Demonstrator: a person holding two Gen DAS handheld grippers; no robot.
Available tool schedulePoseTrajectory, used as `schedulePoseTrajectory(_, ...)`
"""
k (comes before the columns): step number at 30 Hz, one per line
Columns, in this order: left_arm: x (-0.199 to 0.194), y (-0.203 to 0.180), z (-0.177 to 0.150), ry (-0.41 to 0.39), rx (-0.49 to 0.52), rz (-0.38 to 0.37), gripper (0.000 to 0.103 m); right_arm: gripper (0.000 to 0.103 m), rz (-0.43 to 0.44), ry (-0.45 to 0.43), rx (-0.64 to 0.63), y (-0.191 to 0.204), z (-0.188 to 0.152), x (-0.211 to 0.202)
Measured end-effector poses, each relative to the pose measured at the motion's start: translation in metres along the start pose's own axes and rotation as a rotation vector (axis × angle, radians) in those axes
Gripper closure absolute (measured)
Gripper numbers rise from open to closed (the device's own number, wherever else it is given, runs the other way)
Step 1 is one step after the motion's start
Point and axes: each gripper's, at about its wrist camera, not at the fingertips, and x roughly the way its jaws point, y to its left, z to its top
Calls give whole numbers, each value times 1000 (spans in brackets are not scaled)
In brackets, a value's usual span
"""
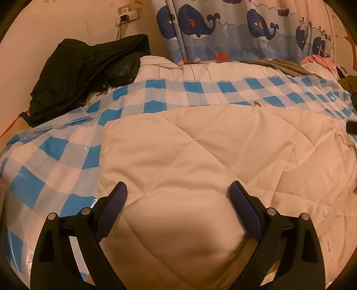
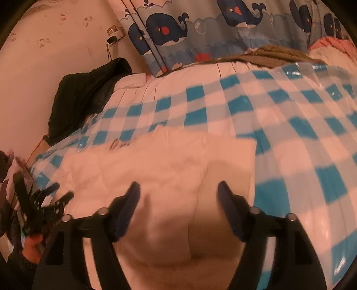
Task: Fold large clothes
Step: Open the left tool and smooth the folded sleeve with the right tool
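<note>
- A cream quilted padded garment, stitched in large diamonds, lies spread on a blue-and-white checked plastic sheet that covers the bed (the sheet is glossy and partly see-through).
- In the left wrist view the left gripper hangs low over the near part of the cream garment, its jaws spread wide; the dark blue ribbed pads stand well apart and pinch nothing.
- In the right wrist view the right gripper is above the near right part of the same garment, close to its edge where the checked sheet shows; the picture is blurred.
- Its jaws stand apart with the cream fabric bulging up between them, the pads not pressing on it as far as the blur lets one tell.
- At the left edge of the right wrist view the other gripper appears, with a hand below it.
- A black puffy jacket is heaped at the far left against the wall.
- A curtain printed with blue whales hangs behind the bed.
- A brown cloth and pink fabric lie at the far right.
- A wall socket with a plugged-in charger sits above the jacket.
</note>
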Motion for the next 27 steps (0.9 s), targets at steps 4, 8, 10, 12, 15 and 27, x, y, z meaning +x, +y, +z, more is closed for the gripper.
schedulePoseTrajectory(4, 0, 1, 0, -4, 0, -2, 14, 31, -65, 74, 28, -11, 10, 38)
schedulePoseTrajectory(8, -1, -1, -1, -12, 9, -2, 13, 30, -80, 123, 30, -17, 4, 57)
schedulePoseTrajectory(10, 0, -1, -1, -11, 10, -1, 13, 30, -65, 114, 41, -18, 6, 44)
schedulePoseTrajectory(12, 1, 0, -2, -10, 6, -5, 13, 30, -34, 73, 41, -15, 5, 25)
schedulePoseTrajectory(15, 2, 0, -2, -9, 4, -6, 13, 27, -38, 33, -39, -3, -5, -1)
schedulePoseTrajectory(27, 3, -2, -3, -14, 13, 3, 12, 7, -19, 181, 35, -34, -37, 33)
